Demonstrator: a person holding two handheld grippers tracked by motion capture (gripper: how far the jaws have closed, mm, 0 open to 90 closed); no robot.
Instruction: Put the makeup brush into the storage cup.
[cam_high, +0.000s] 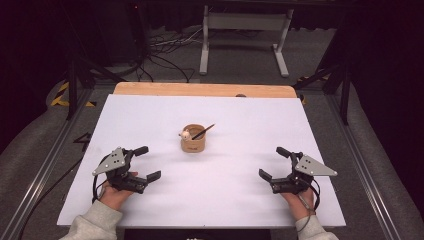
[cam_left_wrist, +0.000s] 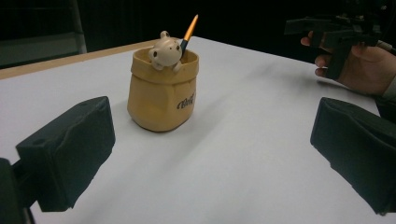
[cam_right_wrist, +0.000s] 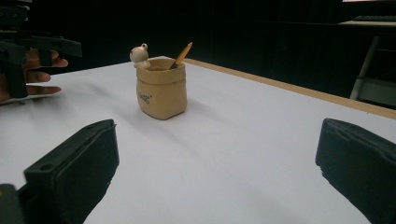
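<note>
A tan sack-shaped pot stands upright at the middle of the white table. A small cream animal figure clings to its rim, and an orange-tipped pencil leans out of it. My left gripper rests near the front left, open, with nothing between its jaws, well short of the pot. My right gripper rests at the front right, likewise open and holding nothing, pointed toward the pot.
The white table top has a bare wooden strip along its far edge. Beyond it stand a grey metal frame and loose cables on the floor. Metal rails run along both sides.
</note>
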